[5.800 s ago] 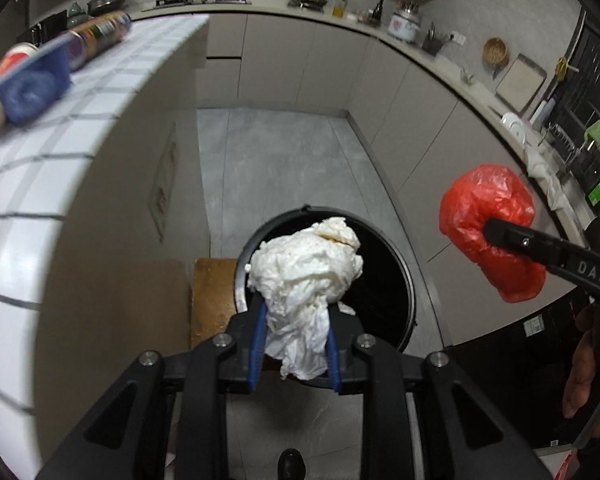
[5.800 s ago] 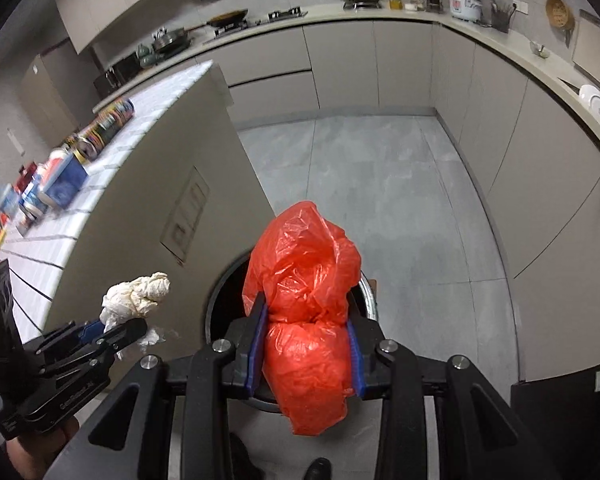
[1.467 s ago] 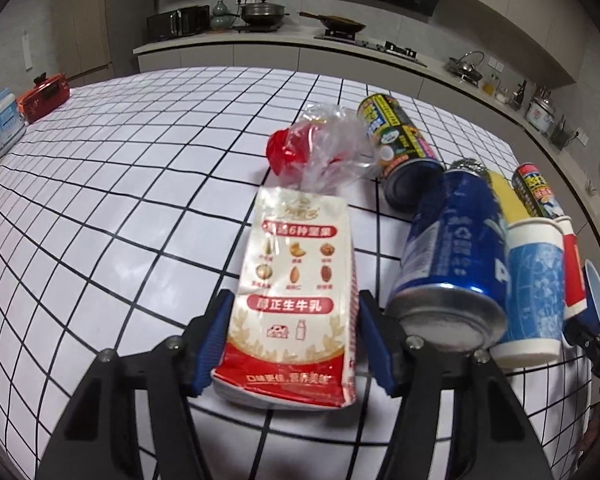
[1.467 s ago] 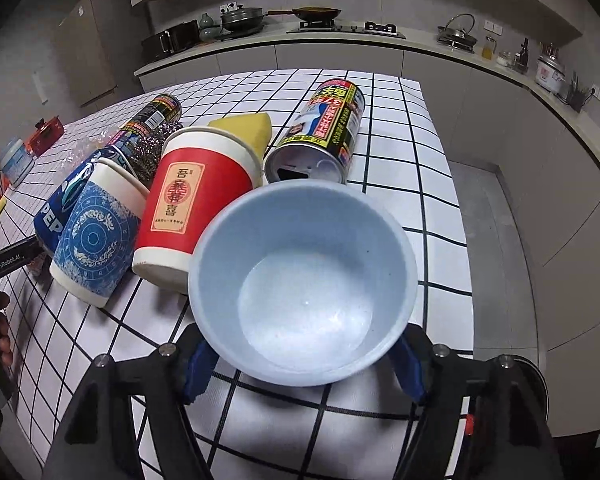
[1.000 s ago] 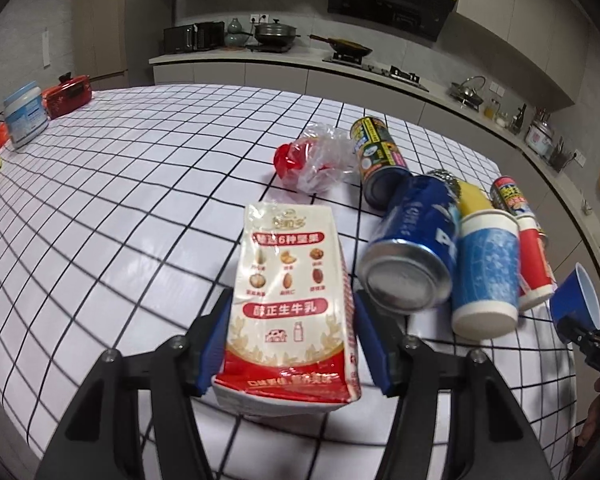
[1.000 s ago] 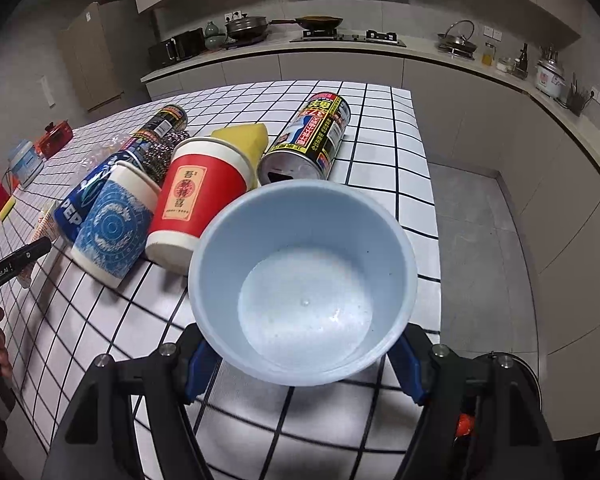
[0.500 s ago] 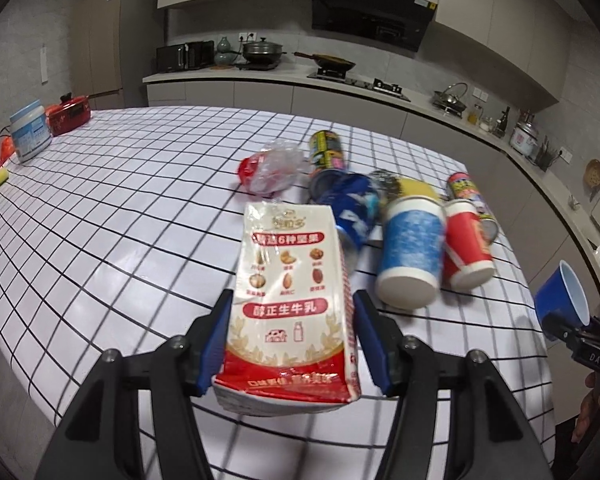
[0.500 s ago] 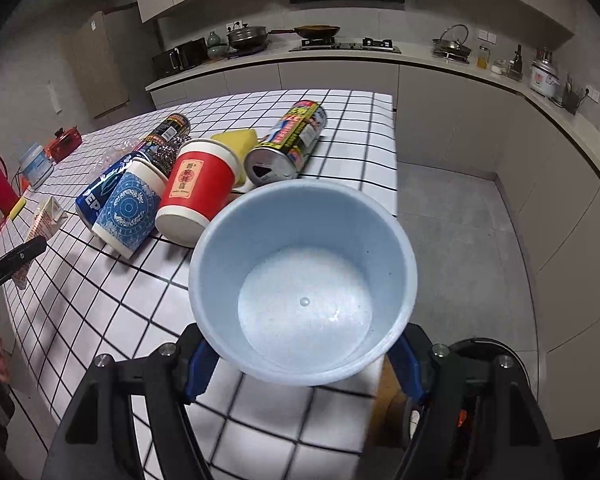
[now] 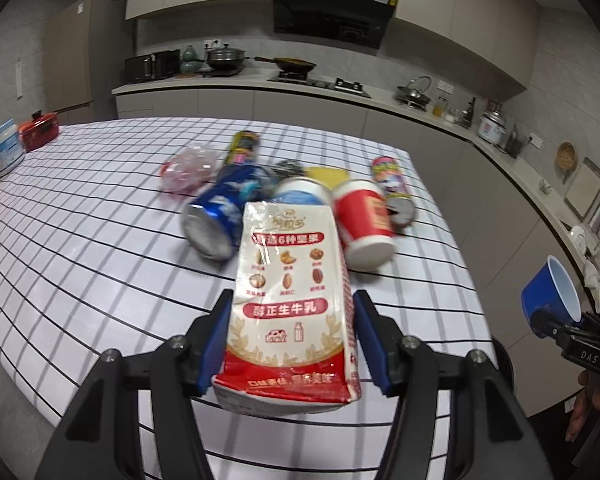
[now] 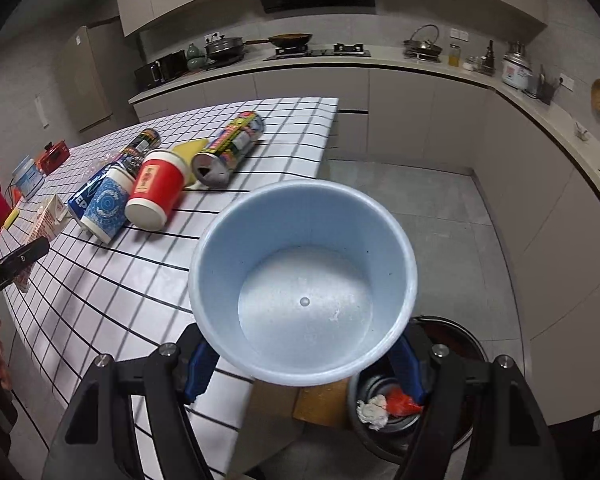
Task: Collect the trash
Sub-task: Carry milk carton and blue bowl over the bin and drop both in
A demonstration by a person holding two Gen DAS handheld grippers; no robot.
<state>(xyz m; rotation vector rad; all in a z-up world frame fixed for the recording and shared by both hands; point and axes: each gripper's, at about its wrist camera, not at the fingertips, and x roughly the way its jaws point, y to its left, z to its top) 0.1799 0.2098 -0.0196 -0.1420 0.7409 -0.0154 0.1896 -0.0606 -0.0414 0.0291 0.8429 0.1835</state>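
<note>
The left gripper (image 9: 290, 338) has its jaws clamped on the sides of a milk carton (image 9: 290, 304), held clear of the desk (image 9: 80, 264) at lower centre of the left wrist view. The right gripper (image 10: 304, 356) has its jaws clamped on a blue cup (image 10: 302, 300), mouth toward the camera. The step in hand looks like the carry to the bin. The trash bin (image 10: 466, 336) sits on the floor at lower right of the right wrist view, partly behind the cup, with white and red waste inside. Next, each load must come over the bin mouth before its jaws part. More cans and cups (image 9: 364, 224) lie on the desk beyond.
</note>
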